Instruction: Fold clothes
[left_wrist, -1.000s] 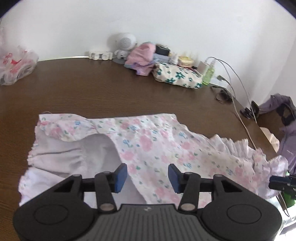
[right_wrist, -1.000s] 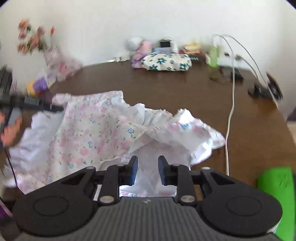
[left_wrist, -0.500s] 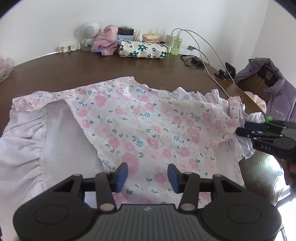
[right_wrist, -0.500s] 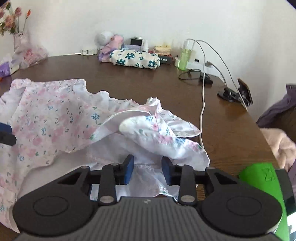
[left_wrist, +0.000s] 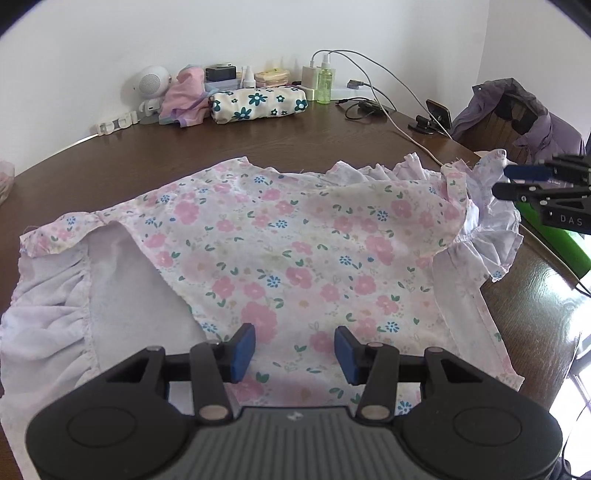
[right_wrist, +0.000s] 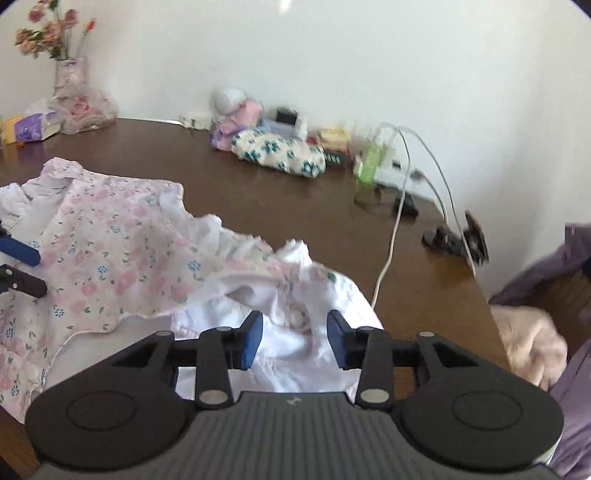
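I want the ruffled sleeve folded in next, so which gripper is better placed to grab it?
Probably the right gripper: the bunched ruffled sleeve lies between its opening jaws. The left gripper hovers open over the dress's flat middle.

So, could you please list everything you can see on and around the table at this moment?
floral garment: one, white and pink with blue flowers, spread on the near table
table: one, dark brown wood
floral pouch: one, cream with teal flowers, far edge by the wall
pink cloth: one, left of the pouch
round white gadget: one, by the wall
green bottle: one, beside a white charger
white cable: one, trailing across the table's right side
flower vase: one, far left corner
purple jacket: one, right of the table
left gripper: black, blue pads, open over the garment
right gripper: black, blue pads, jaws opening, ruffled edge between them
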